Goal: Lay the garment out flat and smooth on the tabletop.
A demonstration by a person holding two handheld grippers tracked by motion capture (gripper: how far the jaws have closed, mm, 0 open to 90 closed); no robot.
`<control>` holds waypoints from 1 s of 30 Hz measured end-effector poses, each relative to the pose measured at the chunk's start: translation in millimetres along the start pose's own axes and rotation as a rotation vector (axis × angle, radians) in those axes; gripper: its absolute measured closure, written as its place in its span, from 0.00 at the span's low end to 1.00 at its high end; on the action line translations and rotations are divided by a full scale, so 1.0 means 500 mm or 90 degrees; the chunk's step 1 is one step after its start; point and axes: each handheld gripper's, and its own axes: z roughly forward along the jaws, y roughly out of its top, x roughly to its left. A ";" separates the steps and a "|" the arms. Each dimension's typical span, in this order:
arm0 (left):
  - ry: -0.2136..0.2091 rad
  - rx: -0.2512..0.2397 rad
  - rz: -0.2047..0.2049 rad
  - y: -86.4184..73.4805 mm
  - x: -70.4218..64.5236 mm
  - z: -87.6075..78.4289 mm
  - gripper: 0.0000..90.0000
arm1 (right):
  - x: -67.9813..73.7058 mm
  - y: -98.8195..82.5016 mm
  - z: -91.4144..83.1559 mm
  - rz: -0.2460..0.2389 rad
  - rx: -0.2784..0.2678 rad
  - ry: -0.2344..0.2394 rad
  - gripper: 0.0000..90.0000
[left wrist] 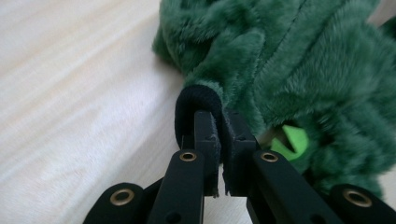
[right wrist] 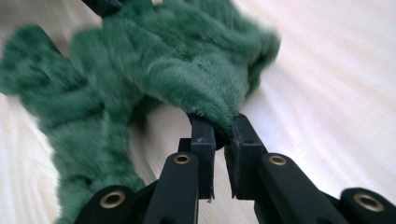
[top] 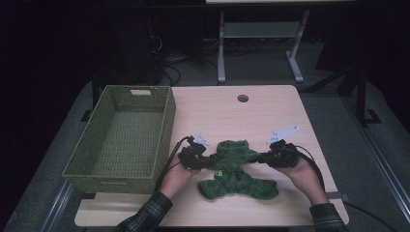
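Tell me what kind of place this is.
Probably a lab or workshop recording bench: a pale wooden table with a cable hole, loose cables on the floor behind, a second metal-legged bench, dark surroundings.

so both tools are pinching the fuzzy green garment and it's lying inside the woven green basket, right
Not quite. Both tools, left tool and right tool, do pinch the fuzzy green garment, but it lies on the light wooden table, beside the woven green basket, as the high view shows.

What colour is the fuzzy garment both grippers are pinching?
Dark green, the fuzzy garment has a small bright green tag; clearest in the left gripper view.
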 end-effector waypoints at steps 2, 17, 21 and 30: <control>0.003 0.013 0.003 -0.002 0.000 0.005 0.95 | -0.005 -0.009 0.015 0.009 0.012 0.012 0.91; -0.006 -0.059 0.002 0.045 -0.009 -0.075 0.63 | -0.002 0.004 -0.060 0.026 -0.046 -0.005 0.64; 0.001 -0.071 0.000 0.074 0.006 -0.074 0.62 | -0.021 0.032 -0.069 0.048 -0.069 -0.003 0.65; -0.008 -0.046 0.003 0.143 0.041 -0.014 0.60 | -0.073 0.094 0.007 0.084 -0.048 0.031 0.67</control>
